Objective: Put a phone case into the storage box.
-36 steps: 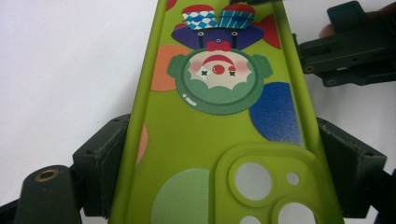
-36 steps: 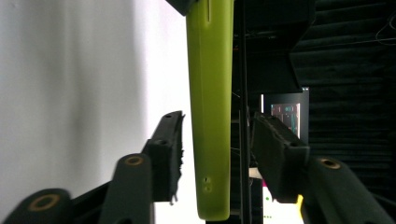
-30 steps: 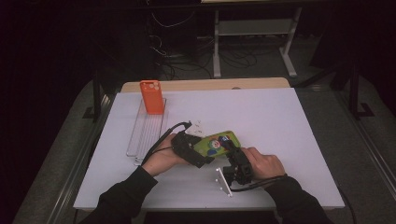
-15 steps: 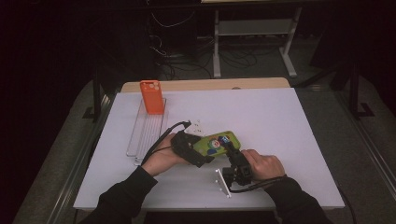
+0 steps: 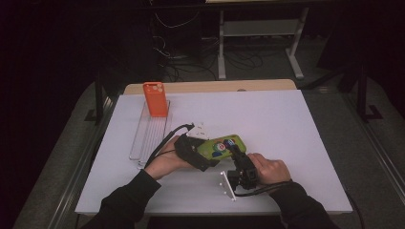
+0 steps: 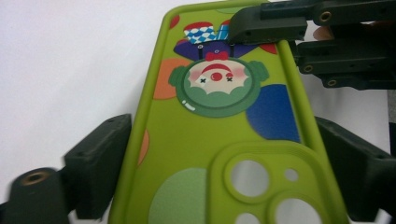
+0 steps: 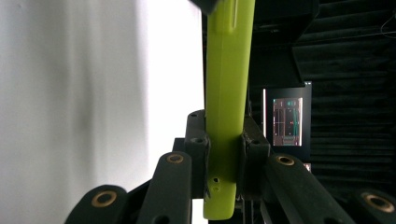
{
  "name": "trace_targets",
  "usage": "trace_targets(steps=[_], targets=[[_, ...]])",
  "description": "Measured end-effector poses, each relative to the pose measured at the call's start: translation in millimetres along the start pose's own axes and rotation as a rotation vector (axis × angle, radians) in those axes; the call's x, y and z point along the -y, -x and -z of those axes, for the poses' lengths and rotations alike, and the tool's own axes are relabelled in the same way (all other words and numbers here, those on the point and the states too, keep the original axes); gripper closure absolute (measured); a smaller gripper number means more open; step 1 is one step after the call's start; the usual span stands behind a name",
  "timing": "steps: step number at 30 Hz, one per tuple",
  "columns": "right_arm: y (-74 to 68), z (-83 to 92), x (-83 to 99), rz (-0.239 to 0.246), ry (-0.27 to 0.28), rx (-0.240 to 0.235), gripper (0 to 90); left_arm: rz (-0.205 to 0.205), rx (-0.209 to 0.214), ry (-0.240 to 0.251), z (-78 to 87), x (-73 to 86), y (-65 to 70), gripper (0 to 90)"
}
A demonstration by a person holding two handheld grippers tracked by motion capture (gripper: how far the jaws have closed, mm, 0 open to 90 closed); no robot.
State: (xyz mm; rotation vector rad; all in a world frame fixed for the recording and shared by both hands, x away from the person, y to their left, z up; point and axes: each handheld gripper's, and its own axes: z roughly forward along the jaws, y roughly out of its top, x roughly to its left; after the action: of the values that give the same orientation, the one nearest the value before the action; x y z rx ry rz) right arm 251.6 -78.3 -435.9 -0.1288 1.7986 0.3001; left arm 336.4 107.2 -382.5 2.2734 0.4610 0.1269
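A green phone case (image 5: pixel 217 145) with a clown picture is held just above the white table, between my two grippers. In the left gripper view the case (image 6: pixel 215 93) lies face up between the jaws of my left gripper (image 6: pixel 222 128). Those jaws have just been opening and stand open at the case's long edges. My right gripper (image 5: pixel 237 155) is shut on the far end of the case (image 7: pixel 229 70), which I see edge-on, clamped between its pads (image 7: pixel 201 154). One jaw of the right gripper (image 6: pixel 261 32) lies across the top of the case.
An orange phone case (image 5: pixel 156 99) stands upright at the far end of a clear plastic rack (image 5: pixel 148 136) on the table's left. Small white parts (image 5: pixel 197 129) lie just beyond the left hand. The white table (image 5: pixel 286 124) has free room to the right and far side.
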Motion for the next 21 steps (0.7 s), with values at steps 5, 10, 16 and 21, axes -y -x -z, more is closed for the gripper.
trace_targets(steps=[5, 10, 16, 21], targets=[[1.0, -0.5, 1.8, -0.025, 0.000, -0.005, 76.1, 0.003, 0.010, 0.023, 5.4, 0.0, -2.7, 1.6], [4.7, -1.9, 6.5, -0.087, -0.002, -0.016, 76.1, -0.002, -0.006, 0.027, 12.7, 3.7, -9.3, 0.0], [12.0, -3.7, 14.8, -0.203, -0.020, -0.073, 76.0, 0.019, -0.021, 0.046, 18.1, 6.4, -13.5, 0.0], [19.8, -5.3, 20.2, -0.318, -0.013, -0.089, 76.0, -0.011, -0.029, 0.040, 19.2, 6.4, -15.9, 0.0]])
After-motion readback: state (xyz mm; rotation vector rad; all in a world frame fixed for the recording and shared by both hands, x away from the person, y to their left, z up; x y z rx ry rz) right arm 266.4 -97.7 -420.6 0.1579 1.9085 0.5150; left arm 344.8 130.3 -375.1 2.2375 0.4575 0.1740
